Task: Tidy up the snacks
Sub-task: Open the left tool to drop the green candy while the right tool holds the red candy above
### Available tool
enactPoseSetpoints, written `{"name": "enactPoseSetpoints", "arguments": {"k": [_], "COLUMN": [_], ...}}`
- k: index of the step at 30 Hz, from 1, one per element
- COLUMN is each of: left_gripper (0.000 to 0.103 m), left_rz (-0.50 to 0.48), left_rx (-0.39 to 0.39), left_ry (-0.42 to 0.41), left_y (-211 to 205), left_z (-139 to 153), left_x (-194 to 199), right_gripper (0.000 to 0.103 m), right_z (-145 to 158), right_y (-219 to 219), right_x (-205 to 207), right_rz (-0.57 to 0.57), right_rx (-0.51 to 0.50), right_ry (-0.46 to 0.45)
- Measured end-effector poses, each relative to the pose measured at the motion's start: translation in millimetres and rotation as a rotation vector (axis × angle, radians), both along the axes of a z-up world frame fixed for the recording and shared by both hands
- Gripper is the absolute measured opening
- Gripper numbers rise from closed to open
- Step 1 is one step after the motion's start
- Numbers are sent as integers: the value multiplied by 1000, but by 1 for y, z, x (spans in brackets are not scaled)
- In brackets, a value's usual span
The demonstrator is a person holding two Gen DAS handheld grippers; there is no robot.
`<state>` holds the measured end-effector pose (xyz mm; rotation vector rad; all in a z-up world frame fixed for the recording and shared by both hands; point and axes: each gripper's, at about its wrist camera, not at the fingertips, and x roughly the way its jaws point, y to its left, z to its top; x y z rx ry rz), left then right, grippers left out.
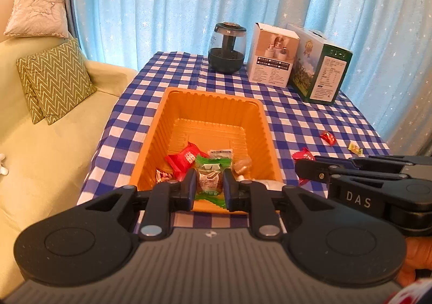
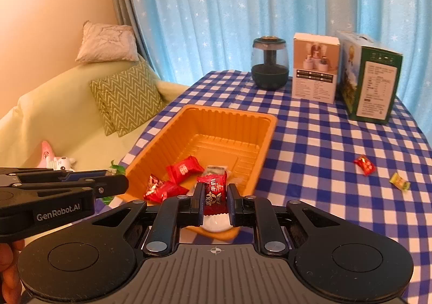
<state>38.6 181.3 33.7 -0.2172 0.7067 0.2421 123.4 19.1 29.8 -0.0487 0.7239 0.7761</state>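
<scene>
- The left gripper (image 1: 209,186) has its jaws clamped on a green-wrapped snack (image 1: 210,179), held over the near end of the orange tray (image 1: 151,131).
- The right gripper (image 2: 215,202) has its jaws clamped on a red snack (image 2: 214,194), also above the tray's near end, just beside the left one.
- The step in hand looks like the drop: both snacks go into the tray, where several red packets (image 2: 185,169) and a pale one already lie at the near end.
- Carry each snack past the near rim before letting go; the green one hangs right over that rim, so a release here could tip it onto the table (image 1: 310,120).
- Aim for the bare far half of the tray floor, so the pile does not heap up against the near wall.
- Keep the two grippers apart as they open; they are close side by side, and widening jaws could knock each other.
- Open the jaws fully, since a crinkly wrapper may cling to a pad.
- A white object sits under the right gripper at the tray's near rim; what it is, I cannot tell.
- Left on the table: a red candy (image 2: 365,165) and a small yellow-green one (image 2: 400,182), well apart from the tray on its right, probably next.
</scene>
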Motion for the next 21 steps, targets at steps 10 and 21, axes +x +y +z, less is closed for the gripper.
{"name": "enactPoseSetpoints", "arguments": {"k": [10, 21], "left_gripper": [18, 18], "left_rz": [-11, -34], "left_rx": [-10, -12], "left_ry": [33, 67], "left_y": [29, 44], "left_z": [-16, -36], "left_x": [38, 67], "right_gripper": [17, 17], "right_z": [-12, -30], "right_y": [35, 56], "right_x": [34, 56], "right_rz": [28, 47], "right_rx": [-17, -51], "right_ry": [24, 48]}}
